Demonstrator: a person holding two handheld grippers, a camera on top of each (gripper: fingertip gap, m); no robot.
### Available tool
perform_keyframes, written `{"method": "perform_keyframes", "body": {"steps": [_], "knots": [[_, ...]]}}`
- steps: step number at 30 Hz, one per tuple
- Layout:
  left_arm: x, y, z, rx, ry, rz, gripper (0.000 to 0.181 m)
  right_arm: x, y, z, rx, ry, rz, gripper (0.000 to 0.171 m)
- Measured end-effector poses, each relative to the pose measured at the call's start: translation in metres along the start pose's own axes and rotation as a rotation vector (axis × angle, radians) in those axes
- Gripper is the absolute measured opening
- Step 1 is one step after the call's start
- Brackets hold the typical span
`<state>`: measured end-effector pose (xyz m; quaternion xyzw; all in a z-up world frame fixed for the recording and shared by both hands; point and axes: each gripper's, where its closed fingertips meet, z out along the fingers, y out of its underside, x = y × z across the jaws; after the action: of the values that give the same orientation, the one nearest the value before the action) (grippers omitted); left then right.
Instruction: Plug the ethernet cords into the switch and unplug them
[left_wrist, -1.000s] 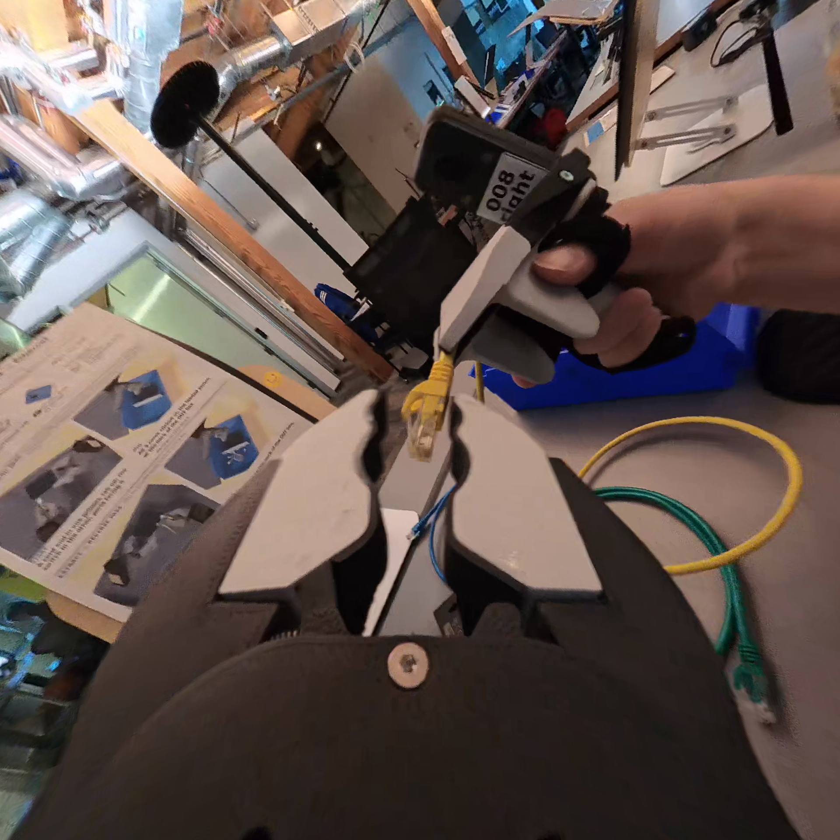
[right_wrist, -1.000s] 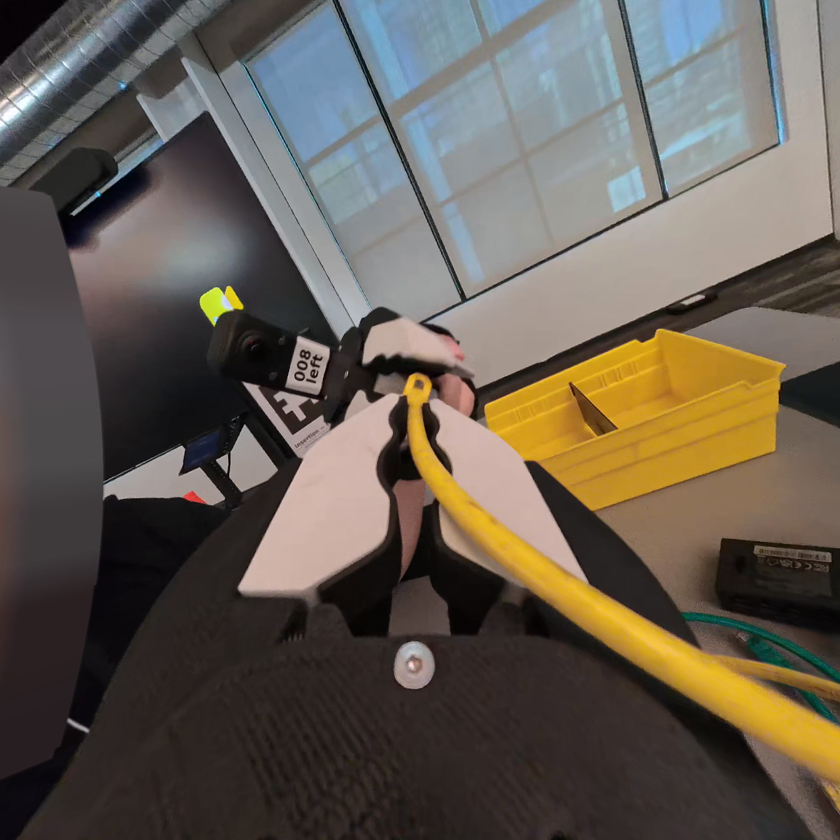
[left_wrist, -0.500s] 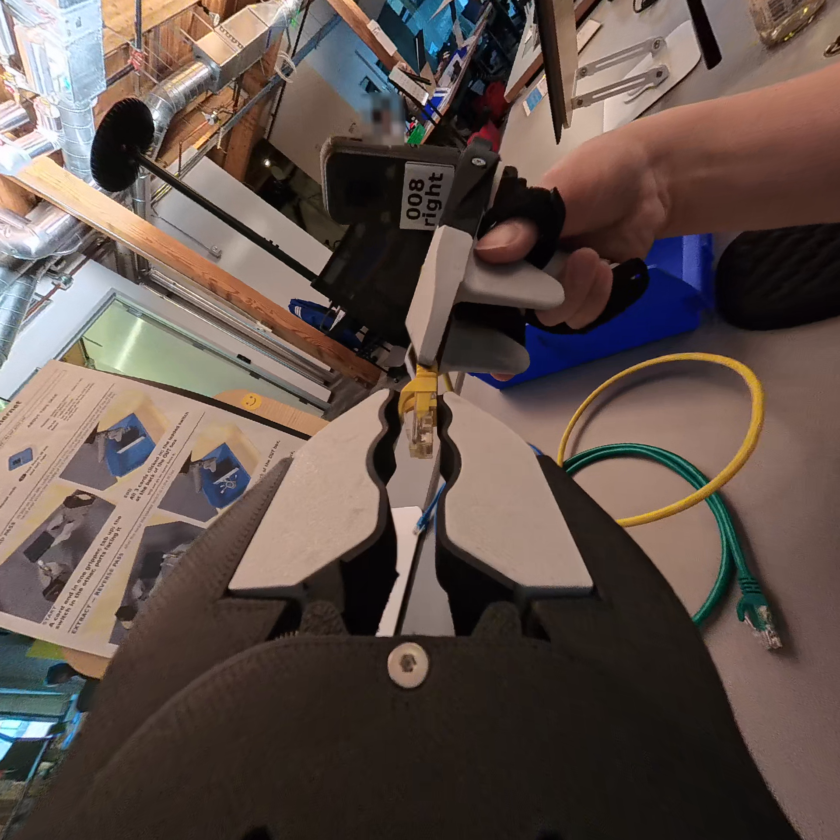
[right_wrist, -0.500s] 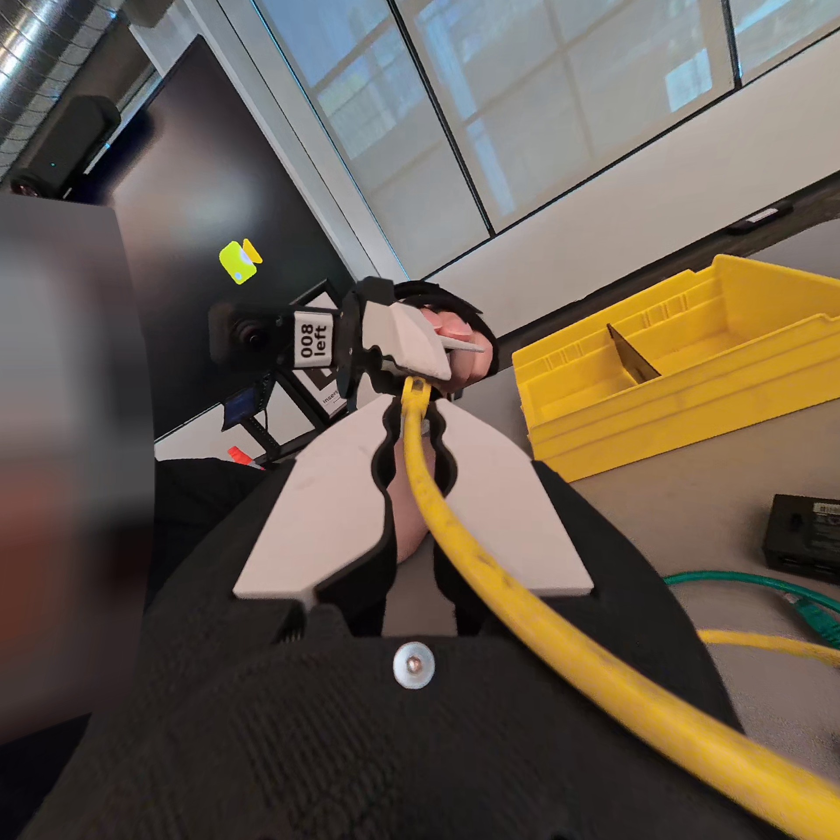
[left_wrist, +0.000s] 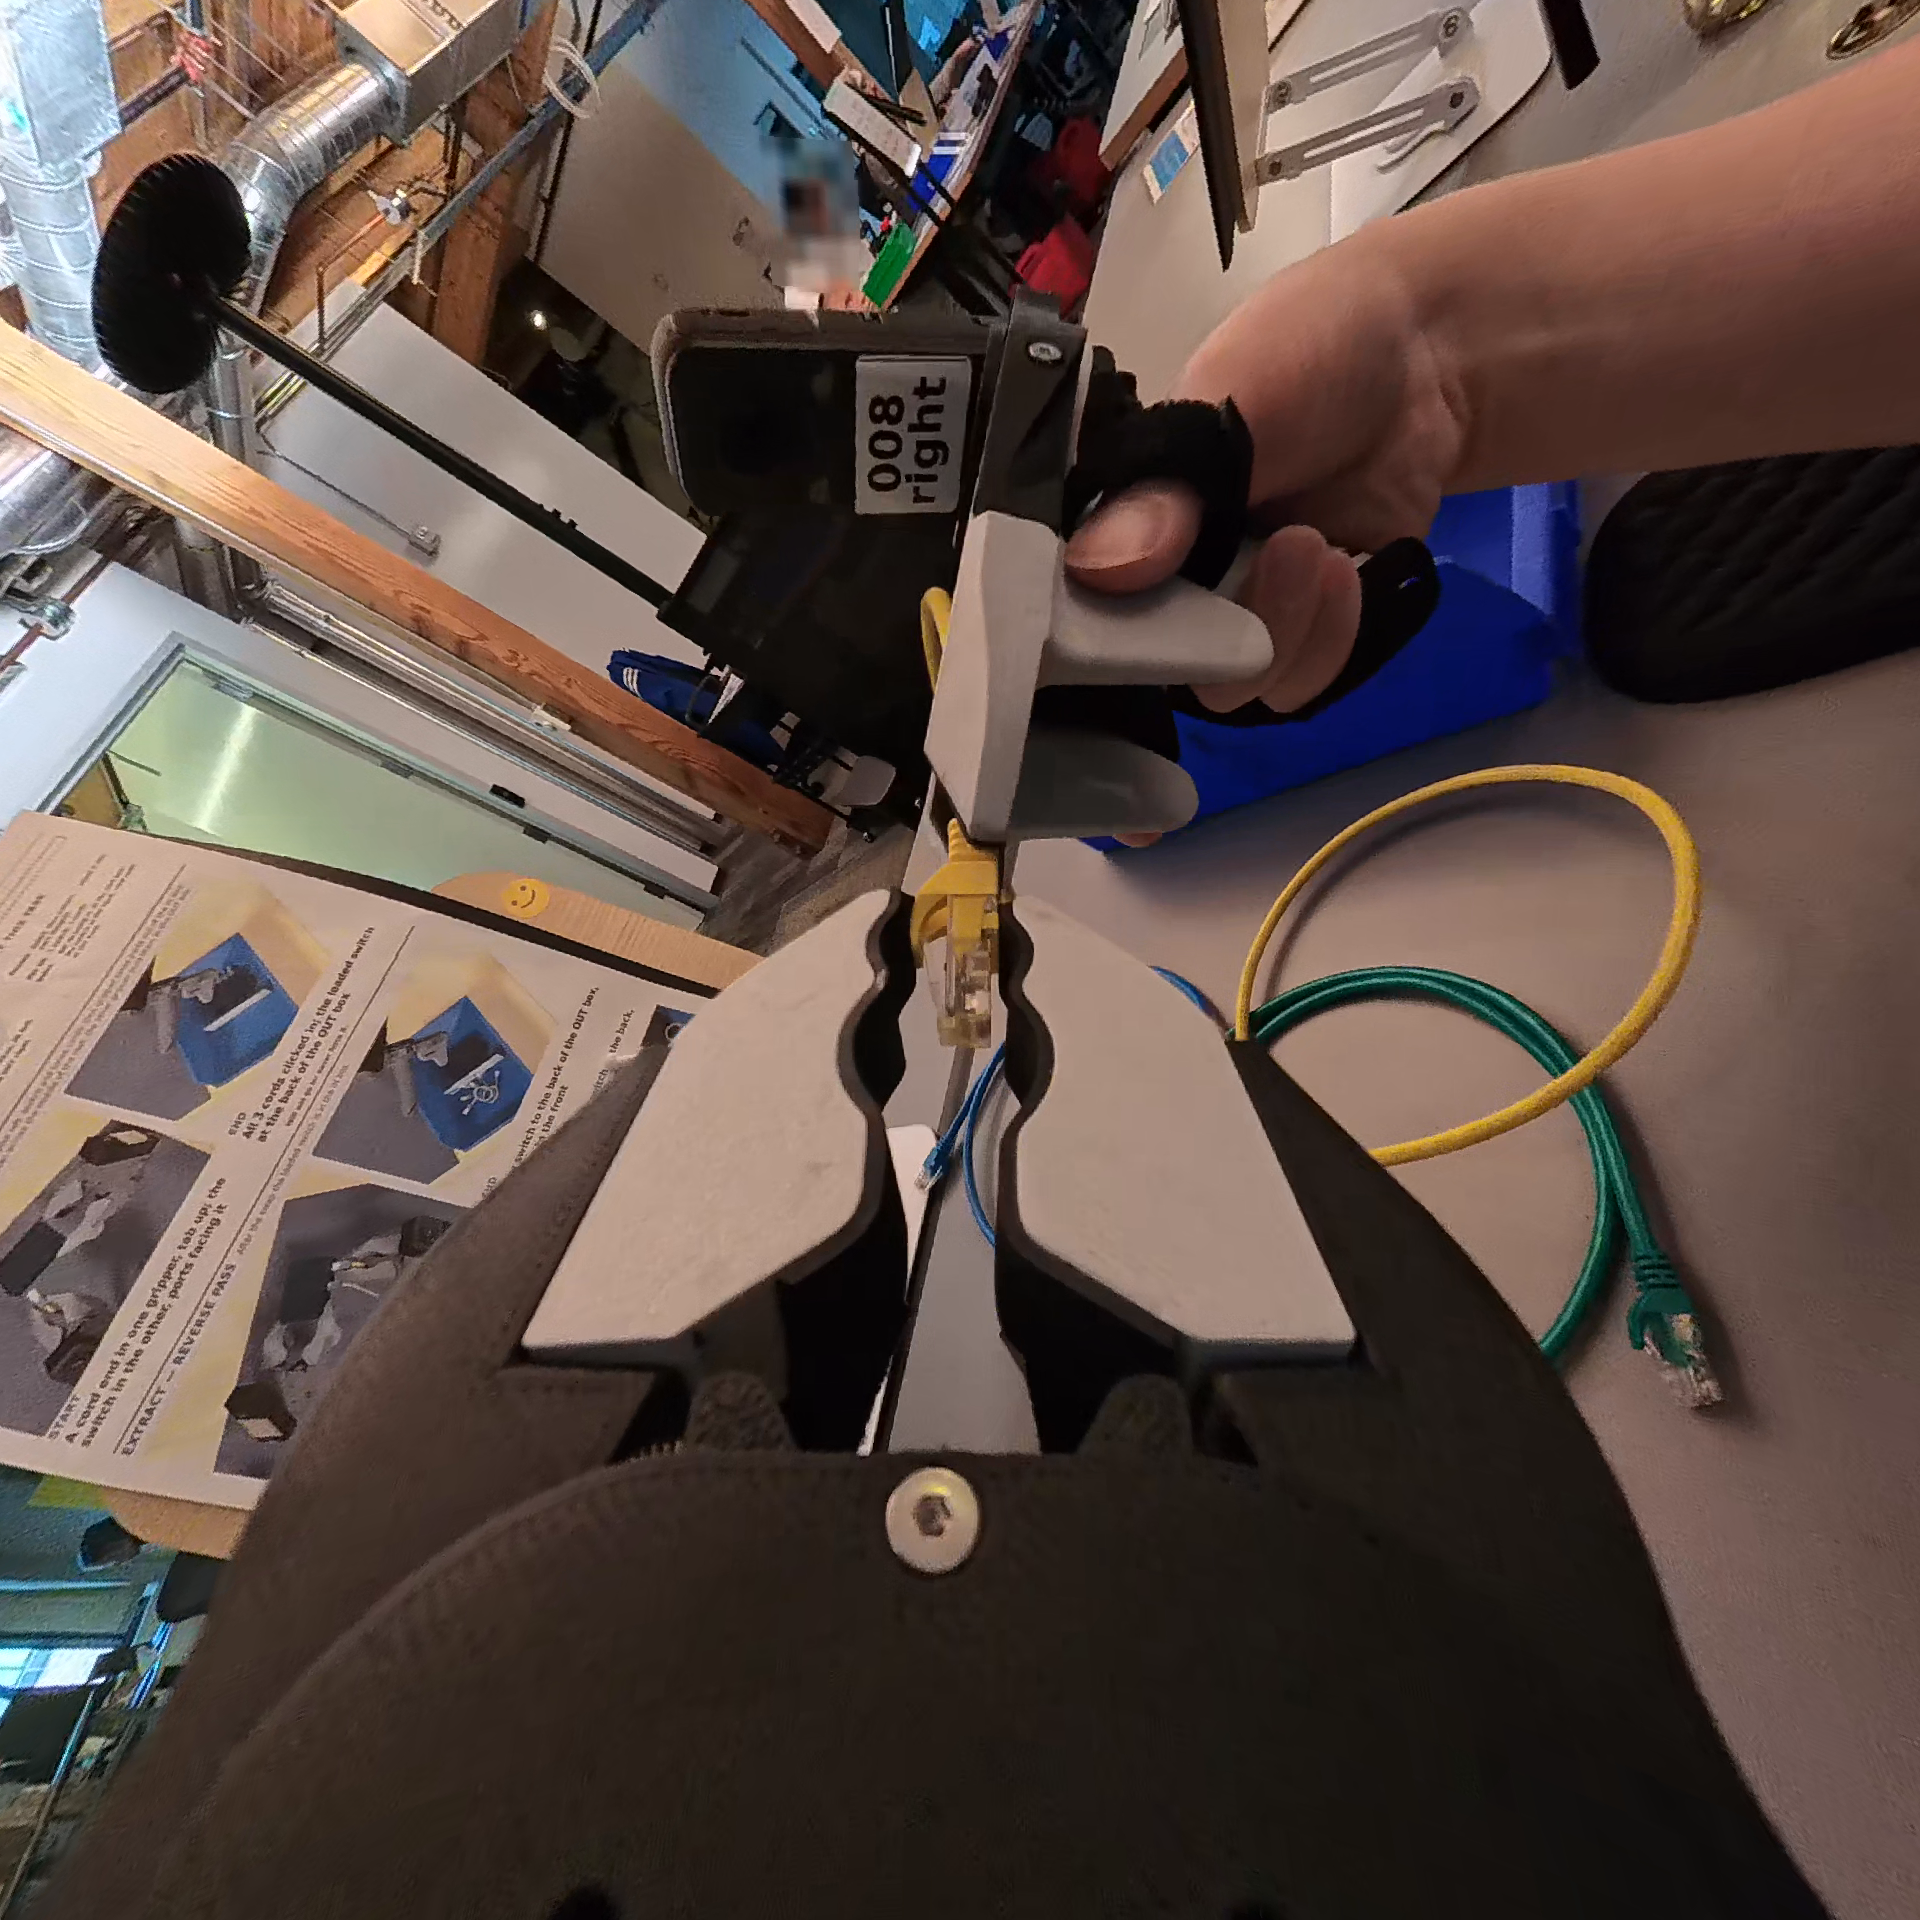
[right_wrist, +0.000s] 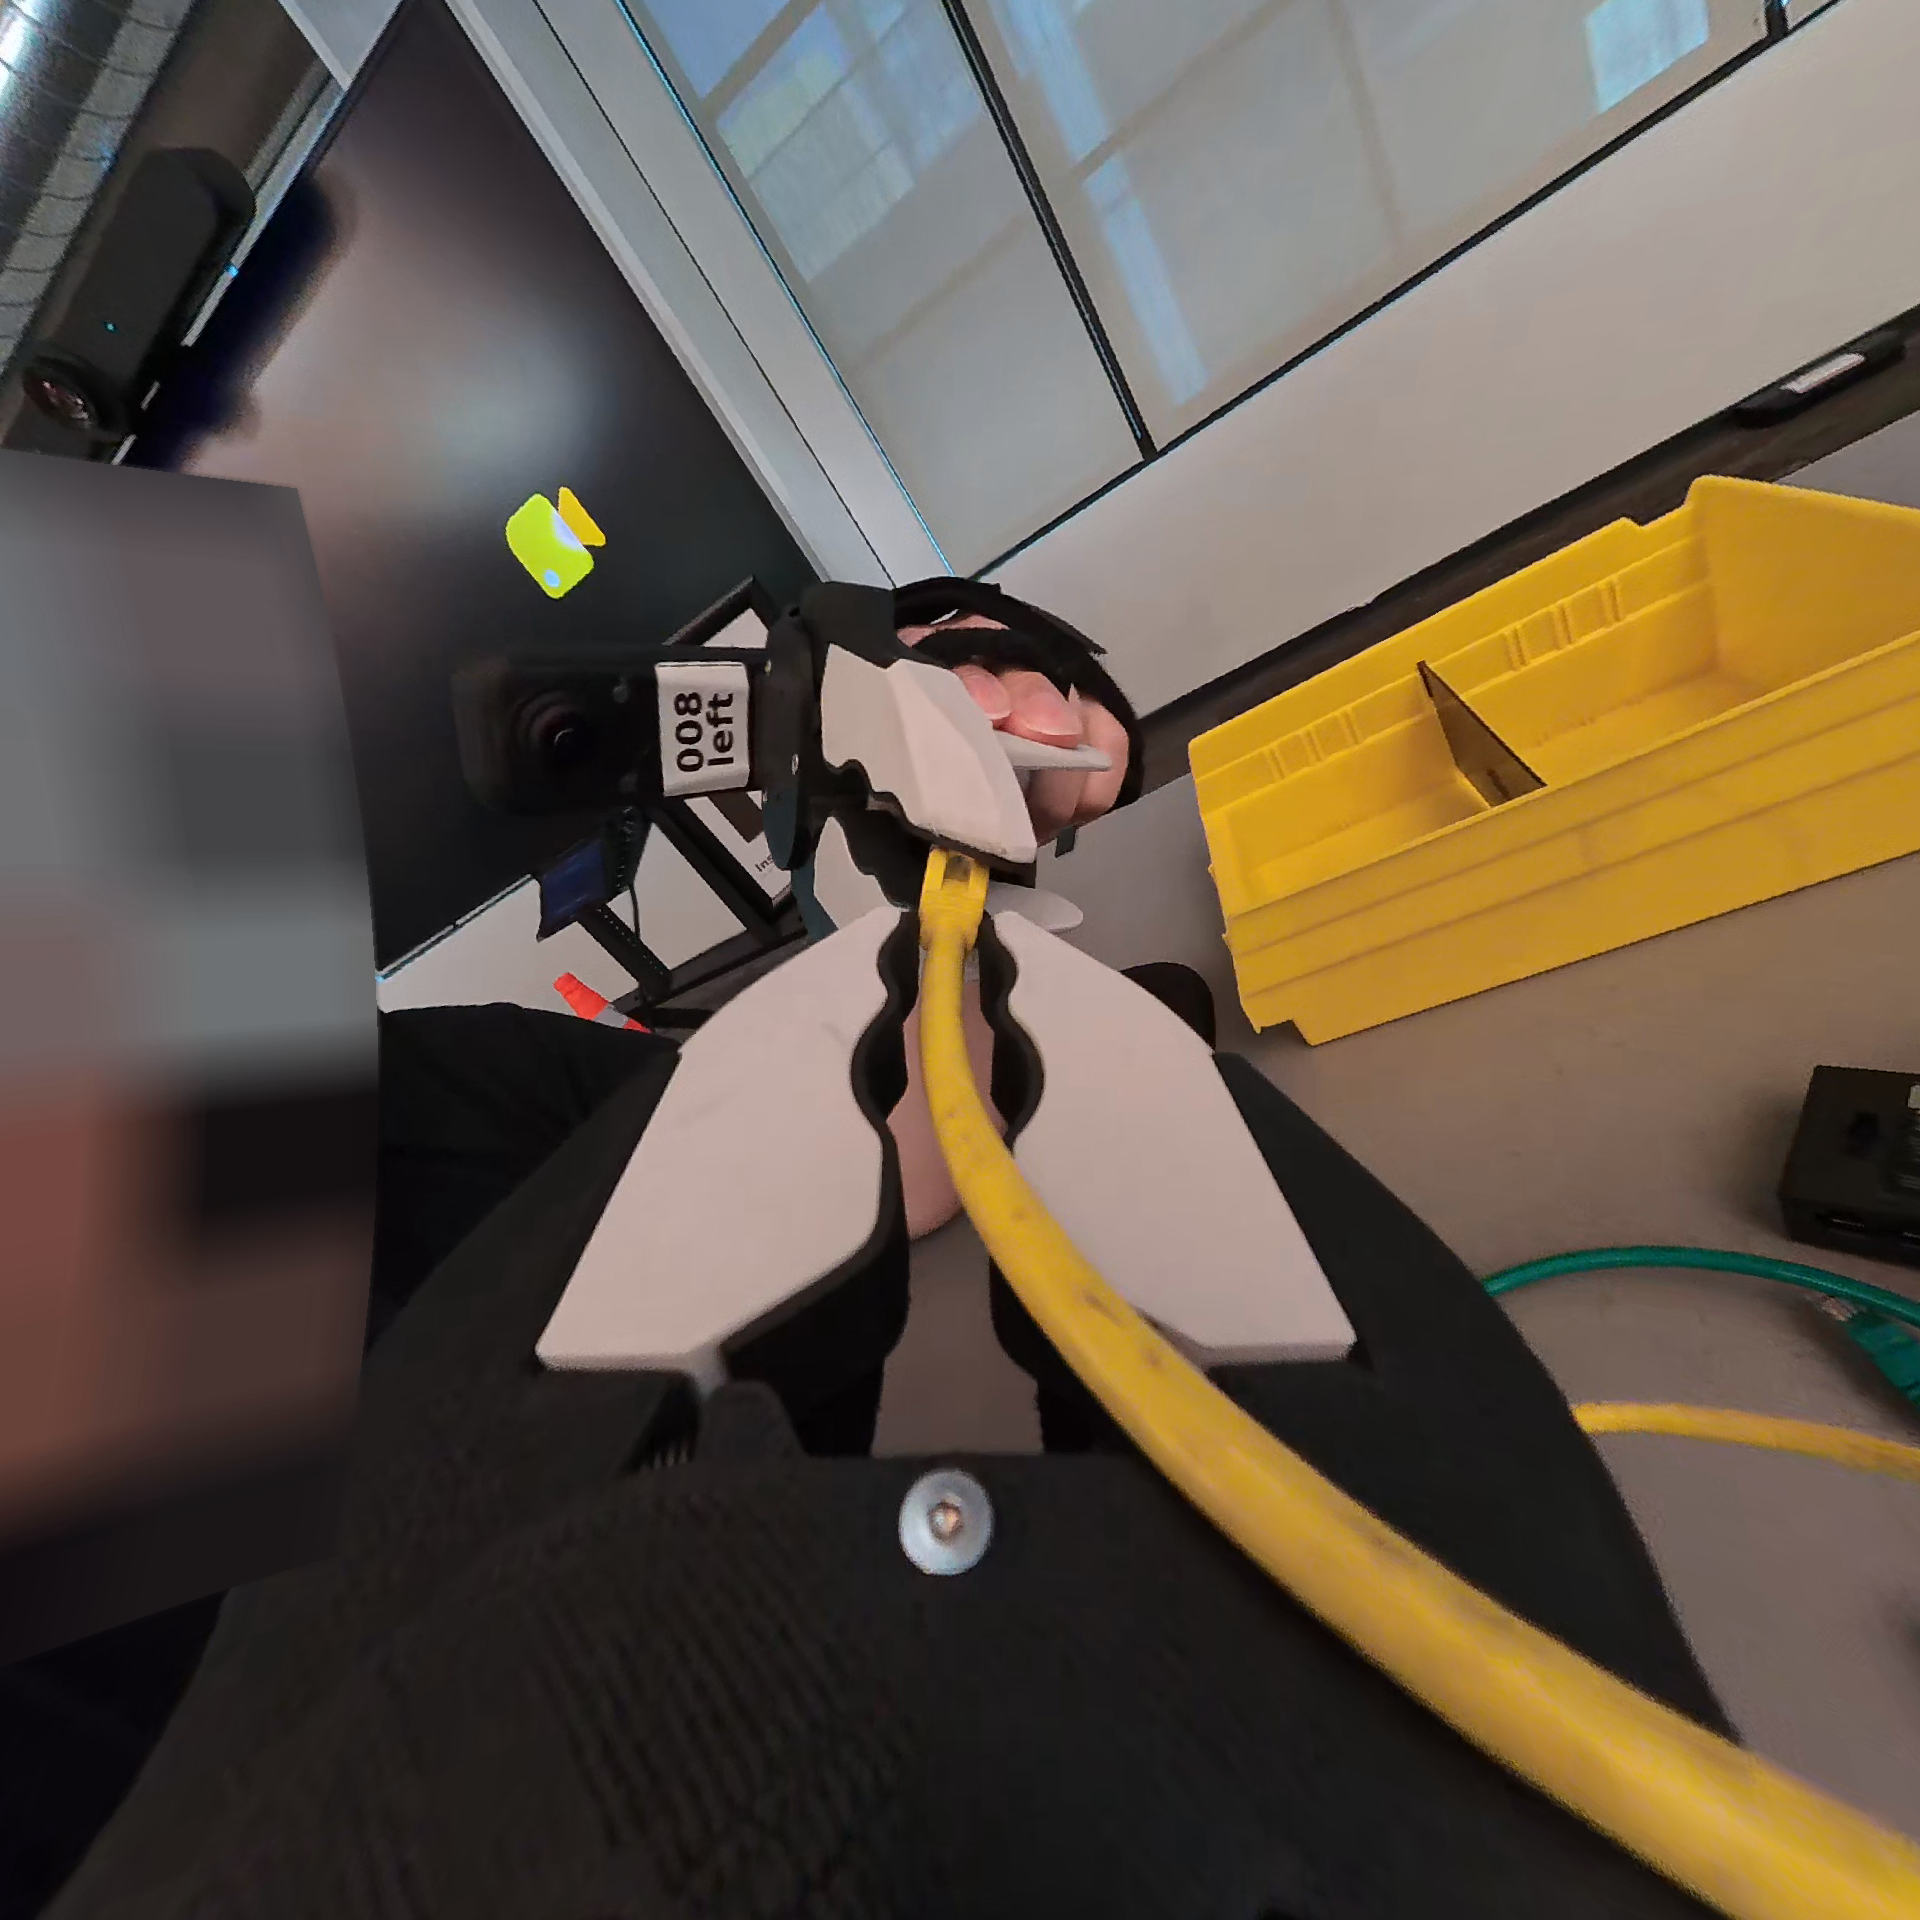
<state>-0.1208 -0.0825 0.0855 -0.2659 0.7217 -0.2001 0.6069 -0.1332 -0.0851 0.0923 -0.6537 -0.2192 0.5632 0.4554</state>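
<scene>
The right gripper (right_wrist: 948, 935) is shut tight on the yellow cord (right_wrist: 1039, 1226), just behind its plug (left_wrist: 961, 987). The plug is poked out in front so it can be passed over. It is tucked between the fingers of the left gripper (left_wrist: 954, 925), but whether it is squeezed yet cannot be told. The switch (right_wrist: 1849, 1174) is left on the table, off to the right gripper's right side, beside the green cord (left_wrist: 1590, 1143). Nothing is plugged in yet.

Grey tabletop (left_wrist: 1766, 1039), tall windows (right_wrist: 1091, 260), dark wall screen (right_wrist: 468, 416), wooden beam (left_wrist: 312, 540), silver ceiling ducts (left_wrist: 301, 156)
</scene>
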Motion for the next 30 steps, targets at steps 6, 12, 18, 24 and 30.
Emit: {"method": "perform_keyframes", "body": {"steps": [6,12,18,24,30], "knots": [[0.0,0.0,-0.002,0.004,0.004,0.011,0.014,-0.001,0.0,0.002,0.013,-0.031,0.022,0.012],[0.001,0.002,-0.002,-0.007,0.007,0.022,0.014,0.001,0.001,0.002,0.008,-0.013,0.007,0.012],[-0.007,0.002,0.001,0.002,-0.023,-0.068,0.016,0.004,-0.007,-0.003,0.045,0.045,-0.051,0.011],[-0.059,0.041,-0.004,-0.039,-0.126,-0.668,0.065,0.013,-0.031,-0.029,0.174,0.144,-0.178,0.011],[-0.03,0.16,0.026,-0.464,-0.221,-1.005,0.074,-0.012,-0.053,-0.04,0.286,0.179,-0.387,0.011]]}}
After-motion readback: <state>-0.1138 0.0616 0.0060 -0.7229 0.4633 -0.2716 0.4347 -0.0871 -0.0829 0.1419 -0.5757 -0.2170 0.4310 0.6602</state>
